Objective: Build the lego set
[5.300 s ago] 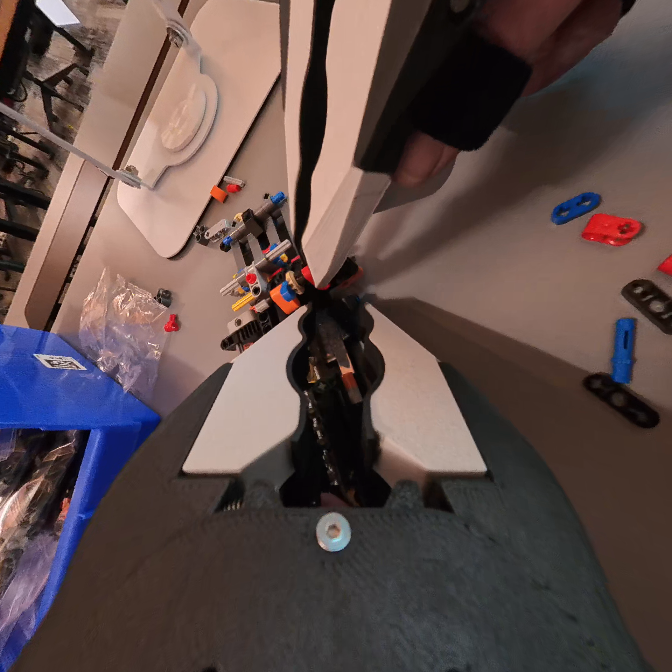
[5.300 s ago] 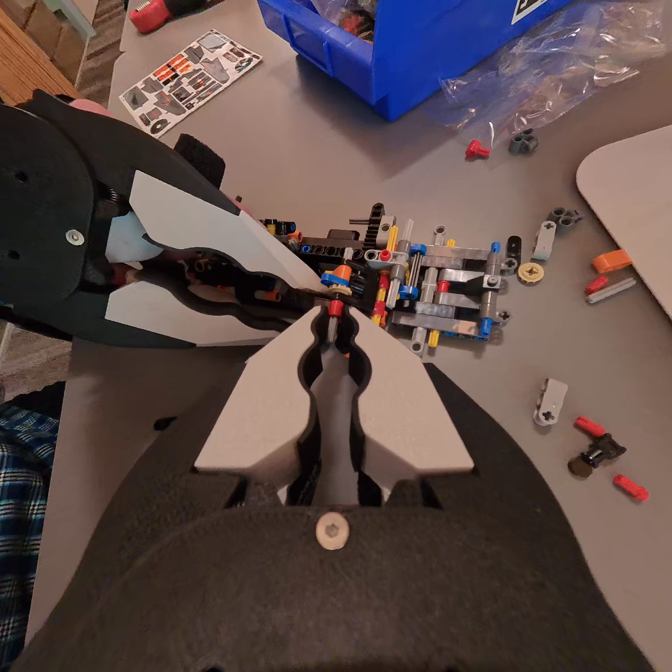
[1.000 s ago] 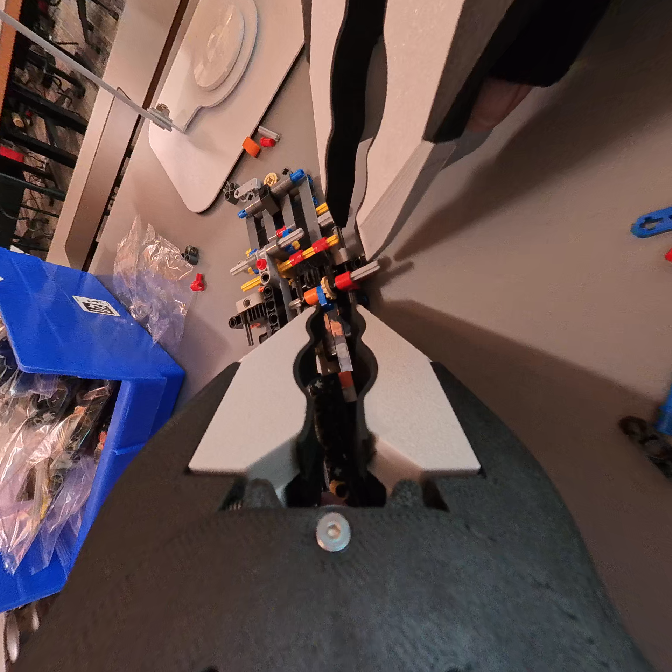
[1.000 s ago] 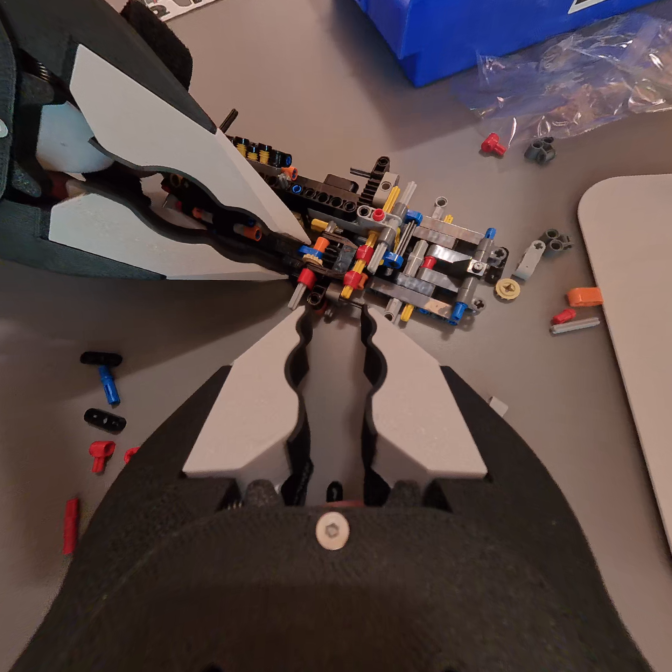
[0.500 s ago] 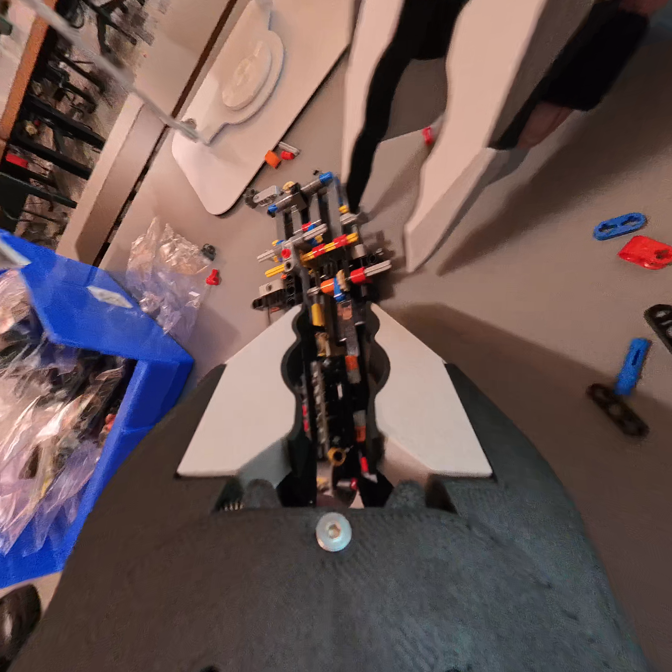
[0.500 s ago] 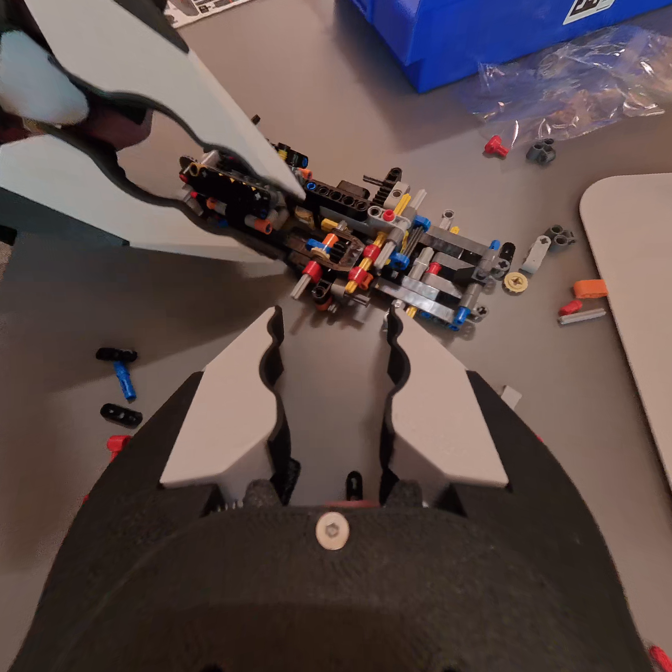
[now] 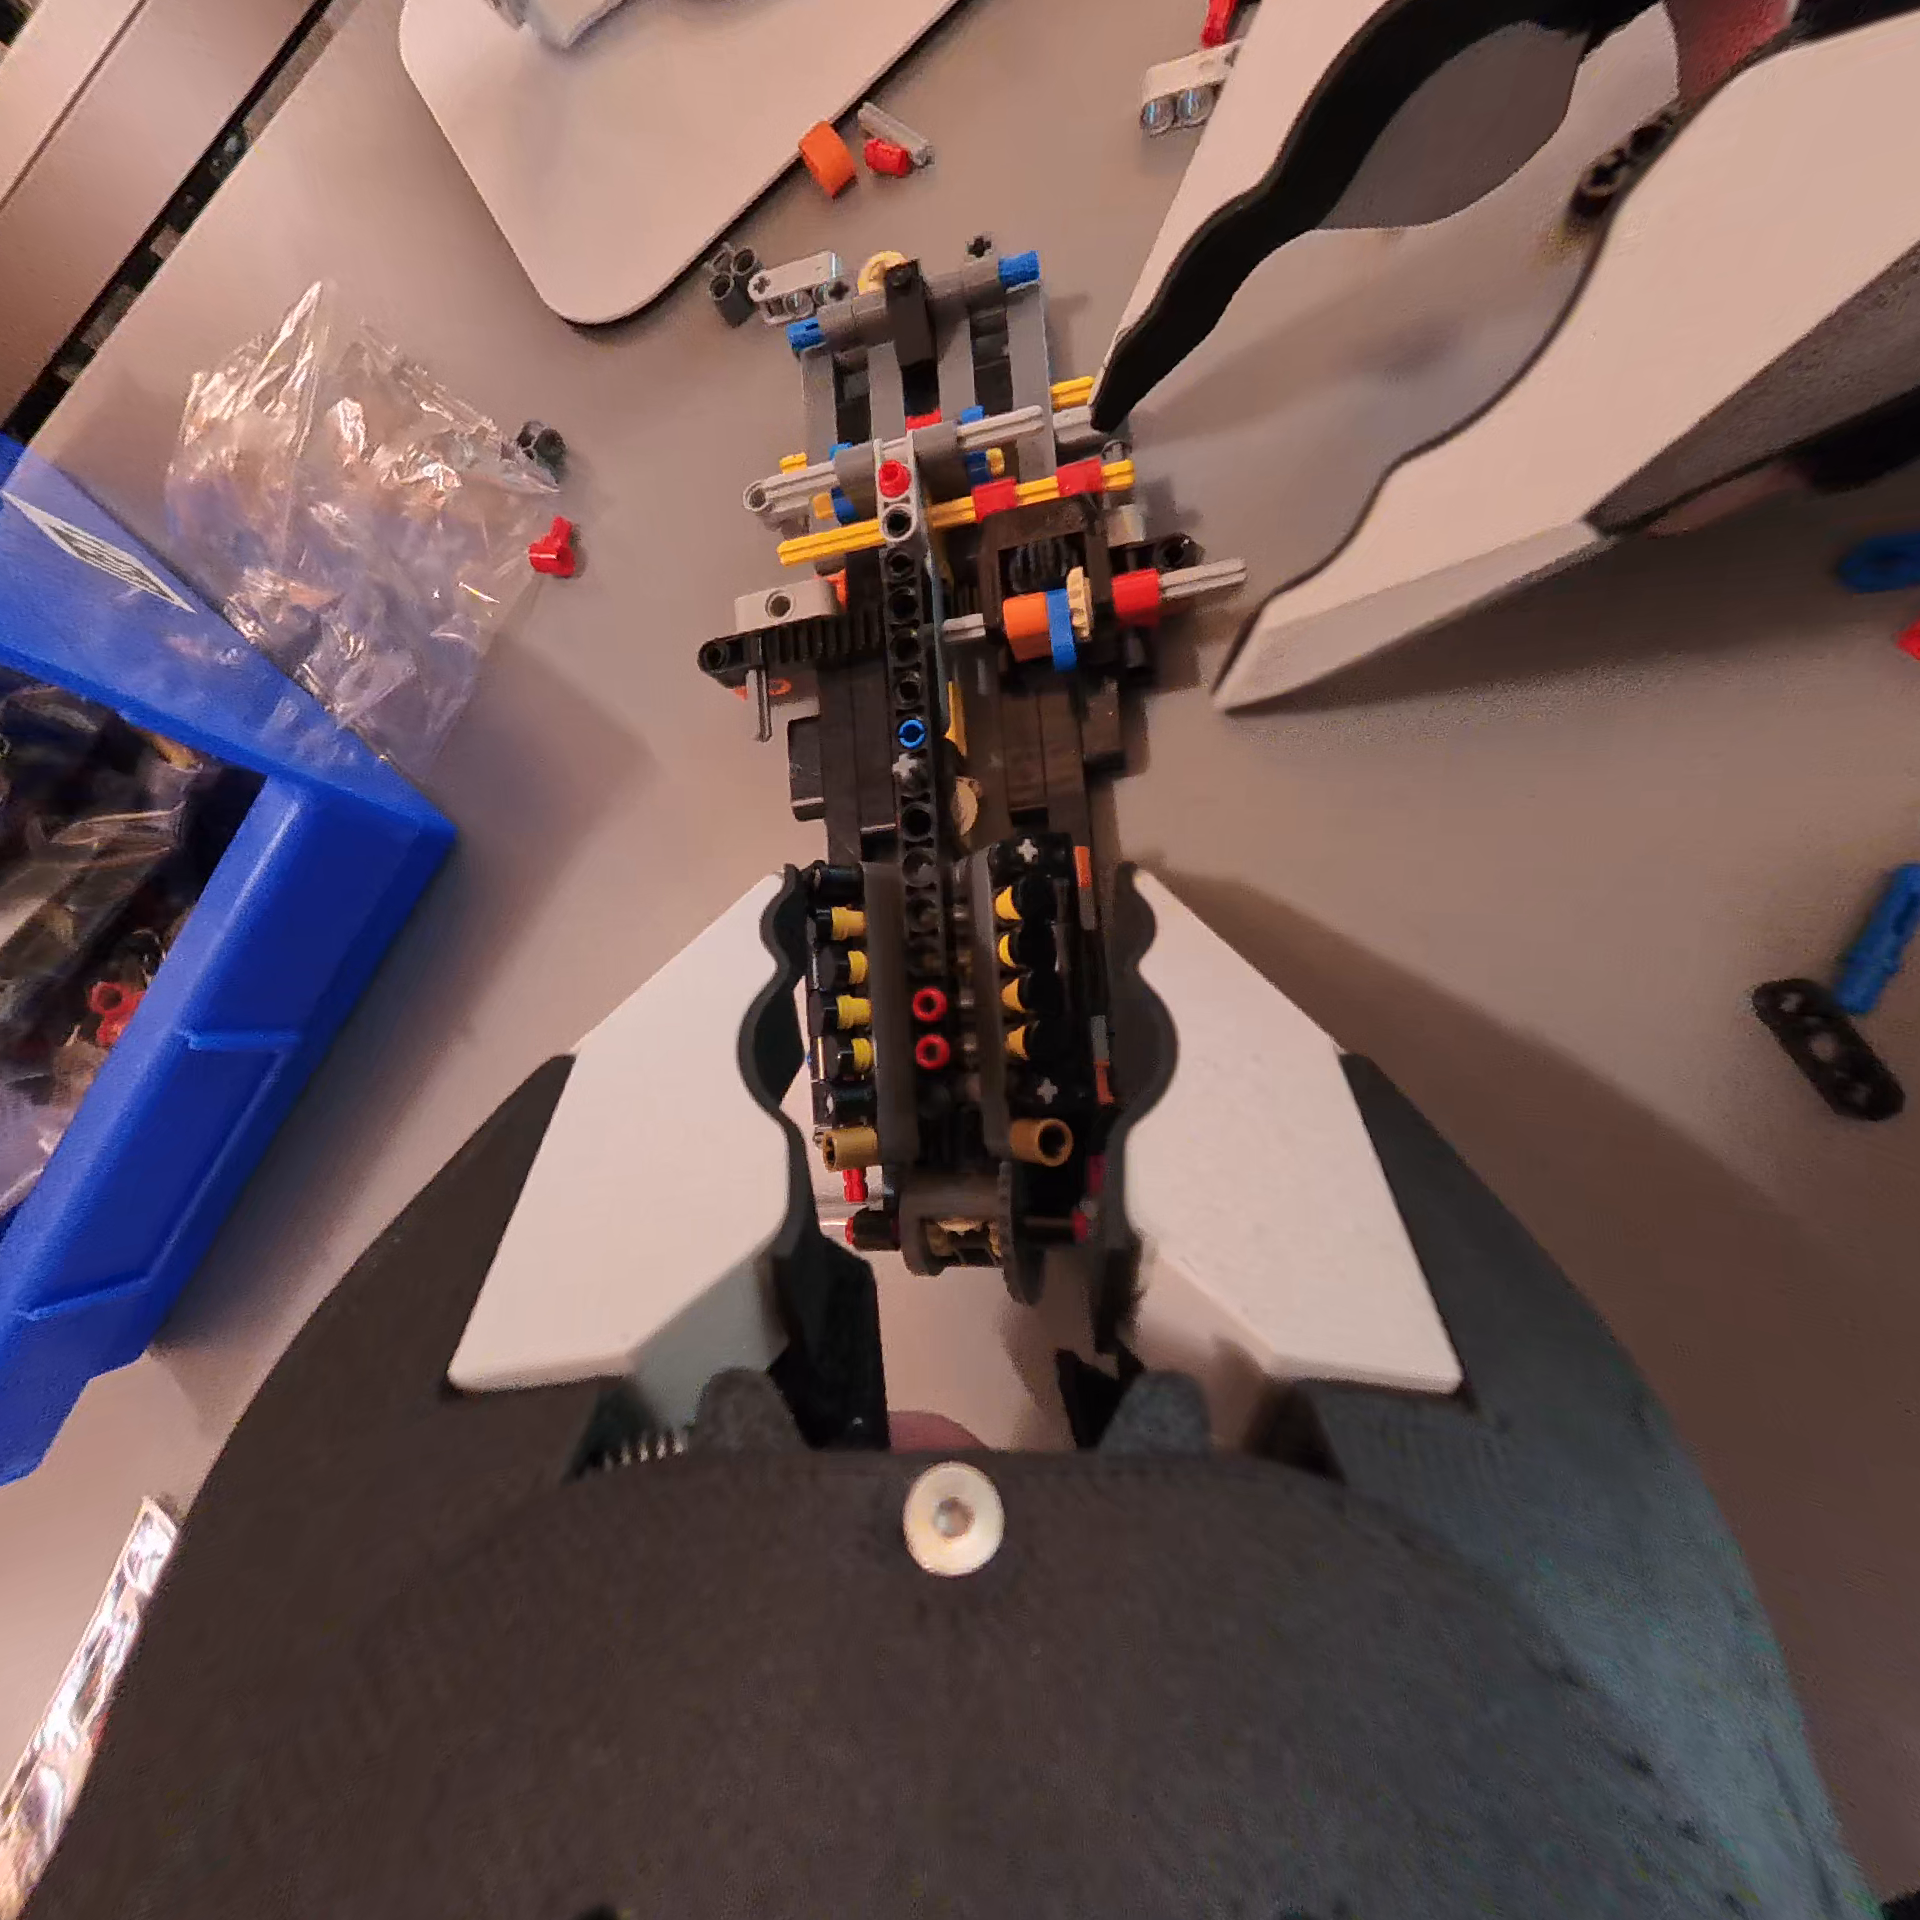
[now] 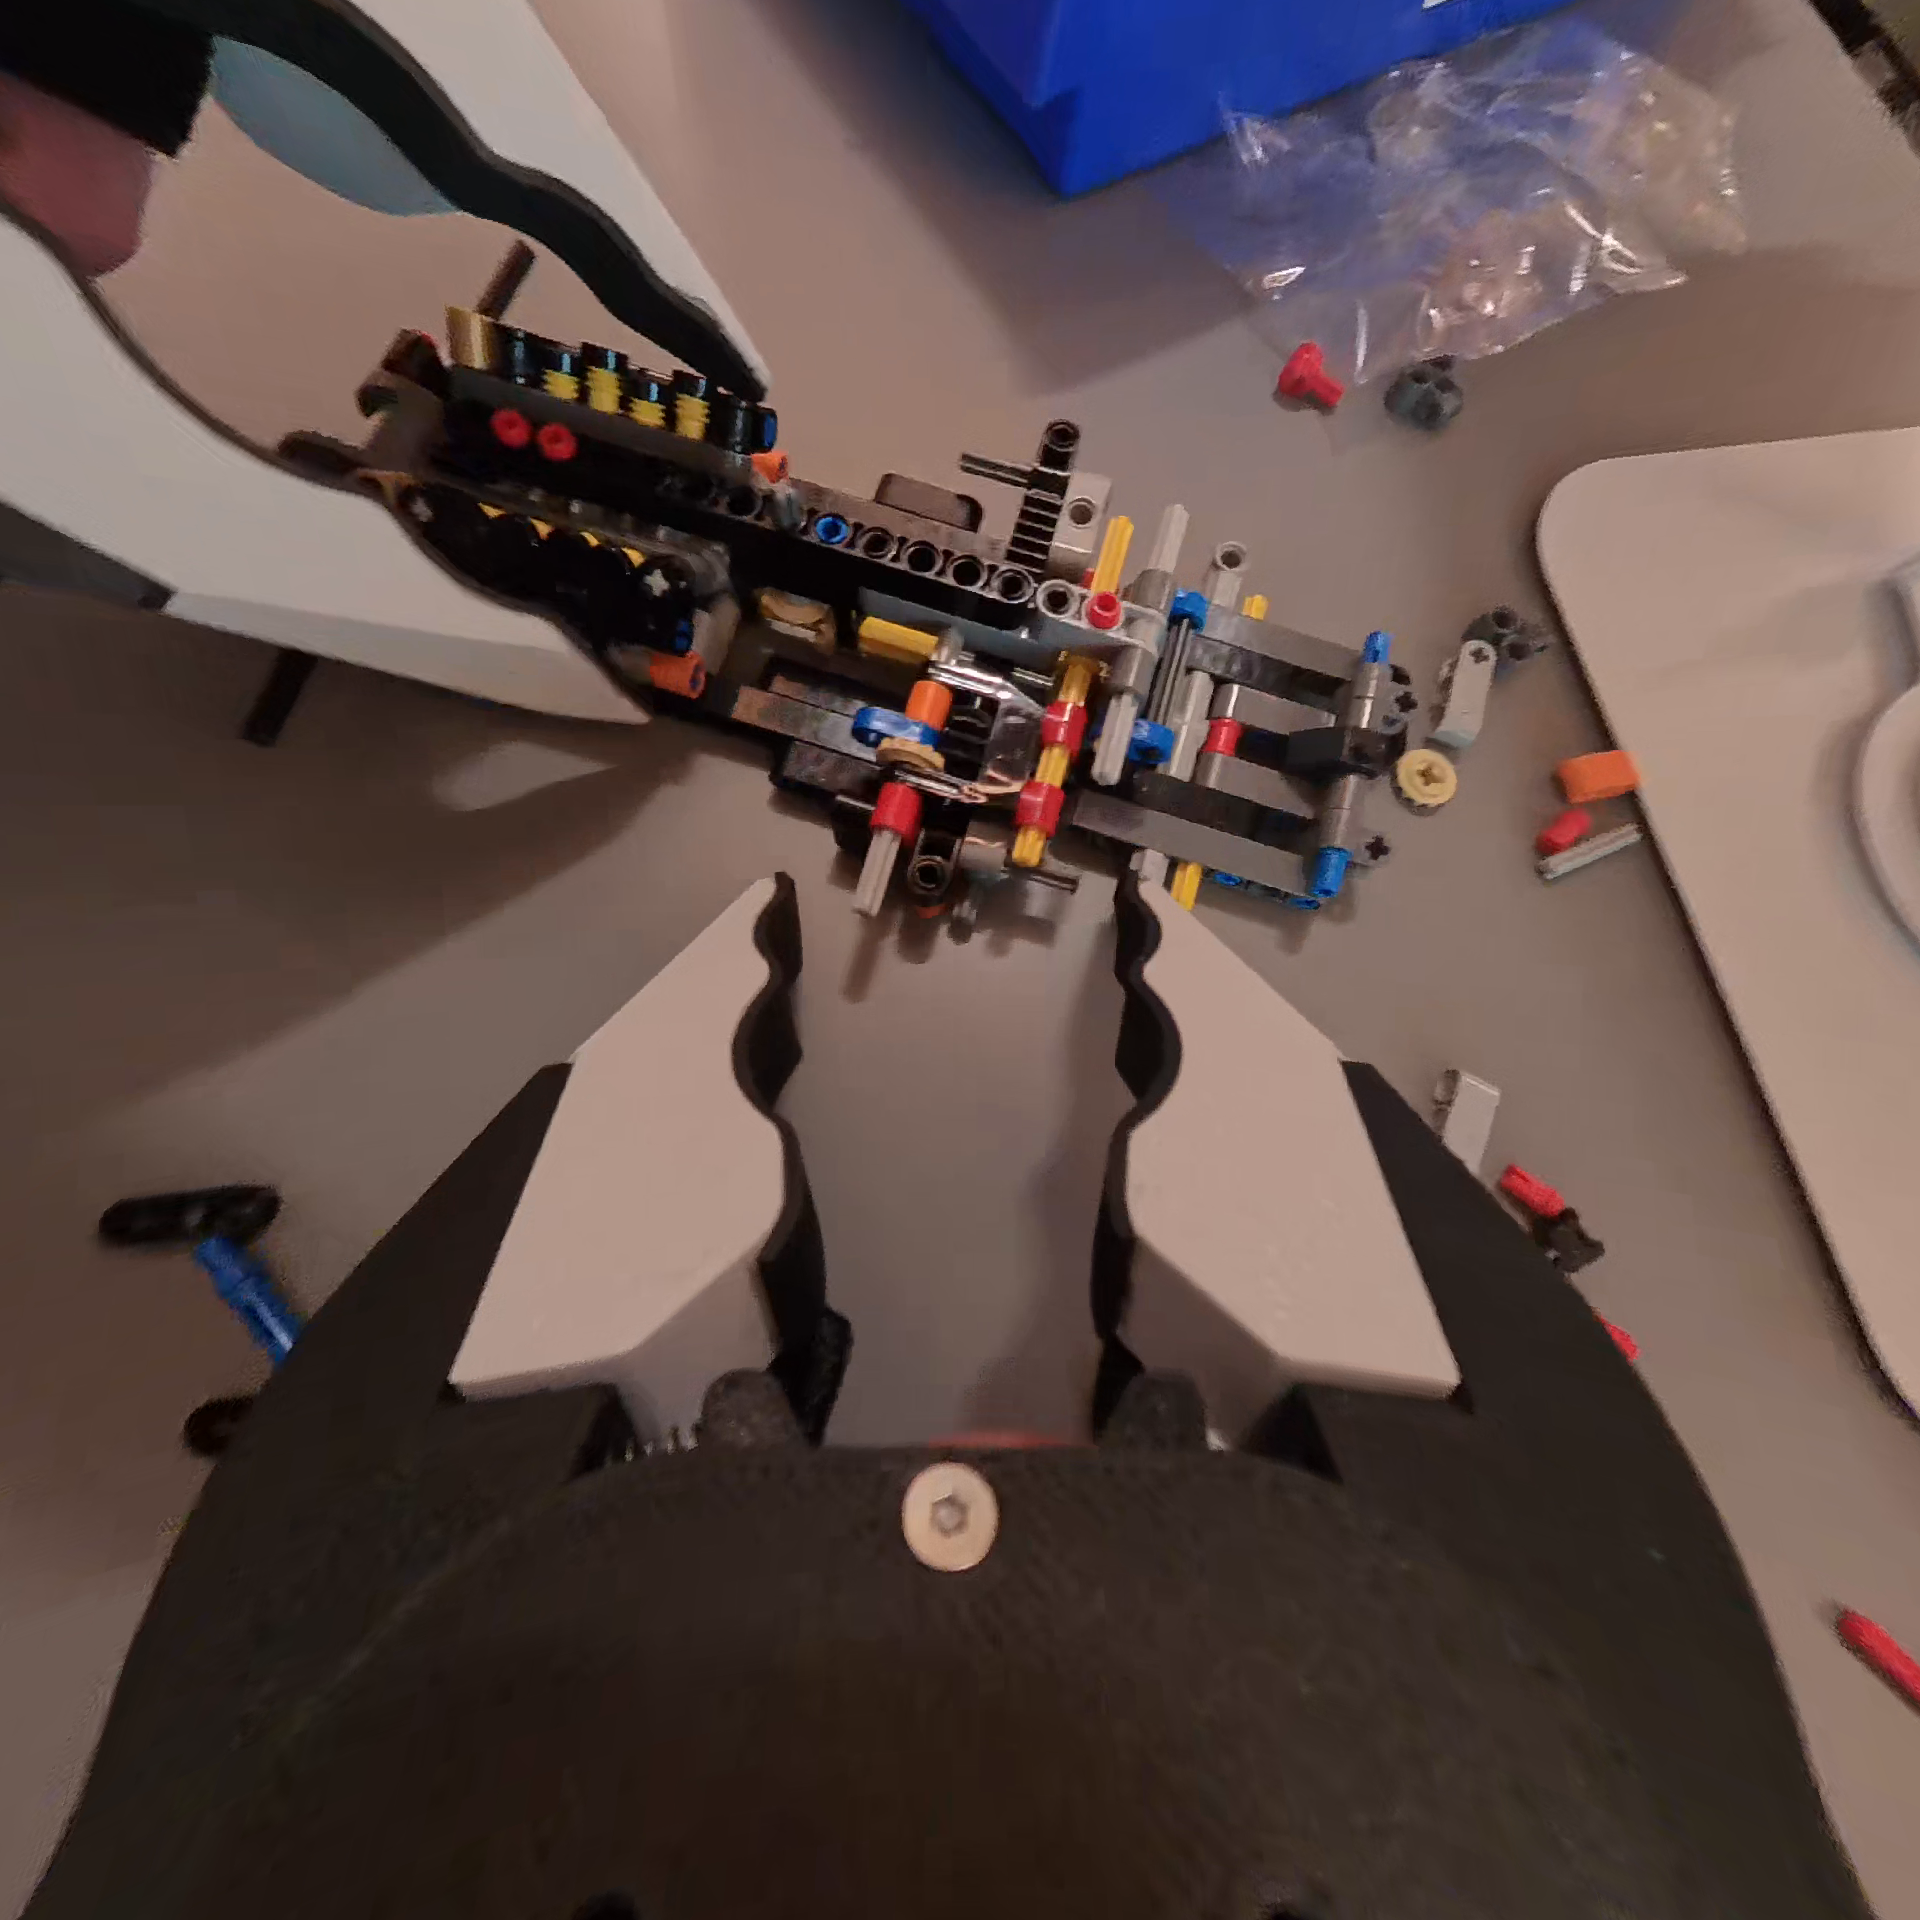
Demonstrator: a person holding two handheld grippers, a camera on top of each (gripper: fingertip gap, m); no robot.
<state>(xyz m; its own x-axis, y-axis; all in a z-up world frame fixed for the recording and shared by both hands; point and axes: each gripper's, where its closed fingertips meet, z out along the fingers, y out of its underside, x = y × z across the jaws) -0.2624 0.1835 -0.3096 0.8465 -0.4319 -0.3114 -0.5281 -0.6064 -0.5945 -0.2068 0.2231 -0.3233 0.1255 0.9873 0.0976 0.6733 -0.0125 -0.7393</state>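
Your left gripper [image 7: 951,894] sits spread around the lego chassis [image 7: 935,748], contact unclear; your right gripper [image 8: 951,904] gapes empty beside it.

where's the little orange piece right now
The orange piece lies loose on the table, far right in the right wrist view, past the far end of the lego build, beside a small red piece at the white board's edge.

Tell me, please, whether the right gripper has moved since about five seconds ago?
Yes. The right gripper has let go and backed away from the Lego chassis, toward the camera; its open fingers now frame bare table.
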